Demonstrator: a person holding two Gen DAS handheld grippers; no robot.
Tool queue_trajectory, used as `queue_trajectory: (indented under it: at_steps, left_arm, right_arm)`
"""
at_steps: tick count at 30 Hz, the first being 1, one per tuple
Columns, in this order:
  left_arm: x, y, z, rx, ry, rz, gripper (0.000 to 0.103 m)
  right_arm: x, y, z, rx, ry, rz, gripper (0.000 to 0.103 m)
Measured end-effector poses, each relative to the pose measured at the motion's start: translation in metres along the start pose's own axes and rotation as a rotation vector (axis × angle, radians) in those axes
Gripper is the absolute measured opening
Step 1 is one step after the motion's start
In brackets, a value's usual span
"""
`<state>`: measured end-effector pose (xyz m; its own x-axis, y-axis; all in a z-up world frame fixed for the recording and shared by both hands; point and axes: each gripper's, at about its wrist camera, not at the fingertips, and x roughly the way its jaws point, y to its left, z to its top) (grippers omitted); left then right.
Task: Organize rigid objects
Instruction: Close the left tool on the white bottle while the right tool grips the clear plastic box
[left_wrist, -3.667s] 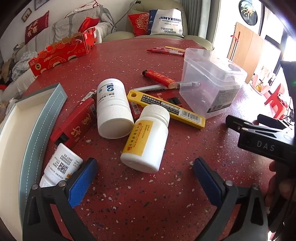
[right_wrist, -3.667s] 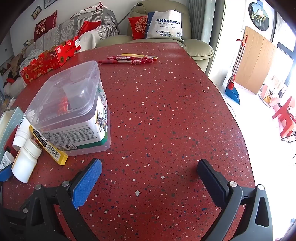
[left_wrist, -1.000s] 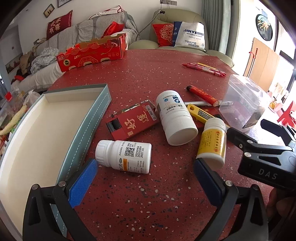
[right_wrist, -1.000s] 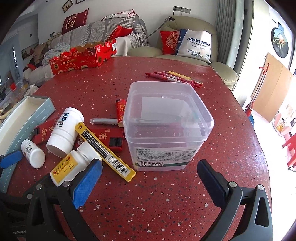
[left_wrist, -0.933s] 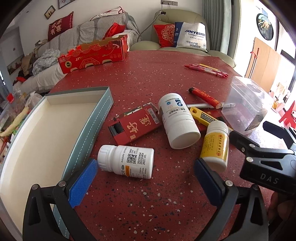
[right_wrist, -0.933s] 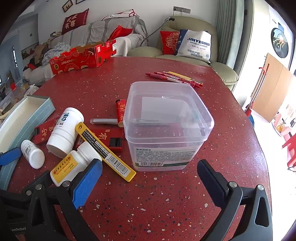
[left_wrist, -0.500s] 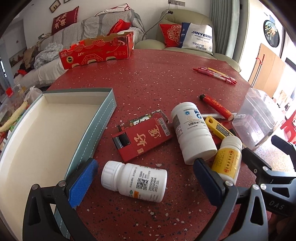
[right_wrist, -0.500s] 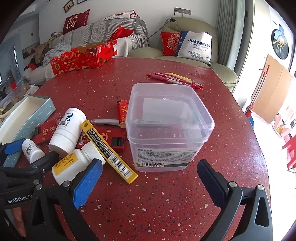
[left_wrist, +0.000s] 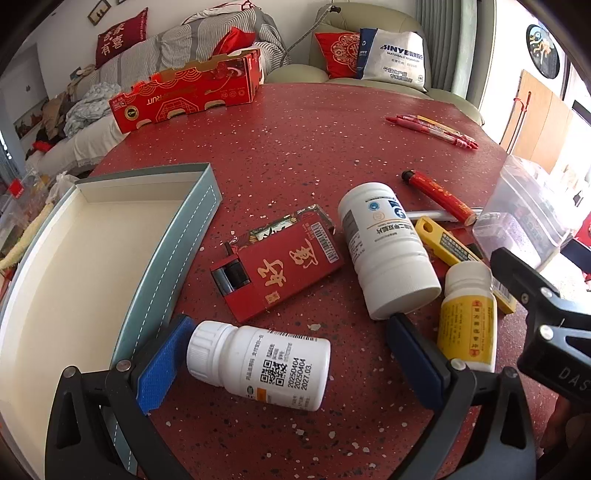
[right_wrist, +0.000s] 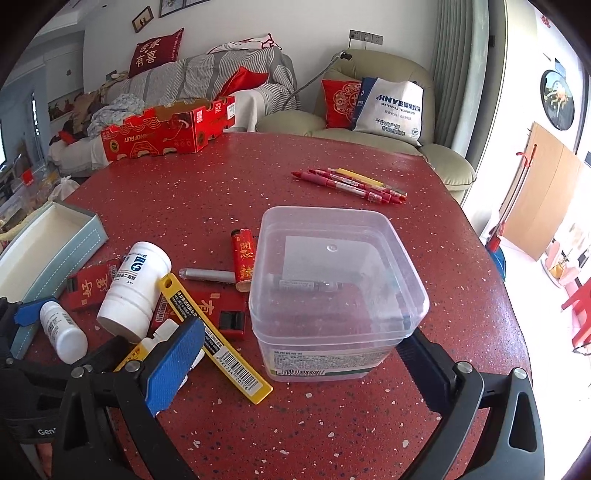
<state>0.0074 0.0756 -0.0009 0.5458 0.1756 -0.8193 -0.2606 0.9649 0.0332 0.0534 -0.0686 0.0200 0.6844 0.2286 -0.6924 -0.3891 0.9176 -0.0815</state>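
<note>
On the table: a red speckled table (left_wrist: 295, 140) is carrying pill bottles, red packs, a knife, a lighter, pens and two containers.
Left tool: the left tool (left_wrist: 291, 354) is sitting released, its blue pads spread wide on either side of a small white bottle (left_wrist: 262, 360) that is lying on its side; the left pad is just beside the cap, and contact cannot be told.
Right tool: the right tool (right_wrist: 295, 354) is also spread wide, framing the near wall of a clear plastic tub (right_wrist: 332, 295) without gripping it.
Tray: an empty grey-blue tray (left_wrist: 177, 236) is lying left of the small bottle.
Nearby: a big white bottle (left_wrist: 384, 251), a yellow-label bottle (left_wrist: 467, 317), a red pack (left_wrist: 280, 262) and a yellow utility knife (right_wrist: 214, 332) are lying clustered between tray and tub.
</note>
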Motion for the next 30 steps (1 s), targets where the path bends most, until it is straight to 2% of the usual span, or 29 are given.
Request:
queue_trajectory:
  at_steps: [7, 30]
  left_arm:
    - [0.0, 0.001, -0.001, -0.002, -0.003, 0.003, 0.103]
    - [0.002, 0.0, 0.001, 0.009, -0.002, -0.016, 0.103]
  right_arm:
    - [0.003, 0.01, 0.002, -0.048, -0.003, -0.043, 0.098]
    - [0.011, 0.005, 0.006, -0.03, 0.015, -0.016, 0.098]
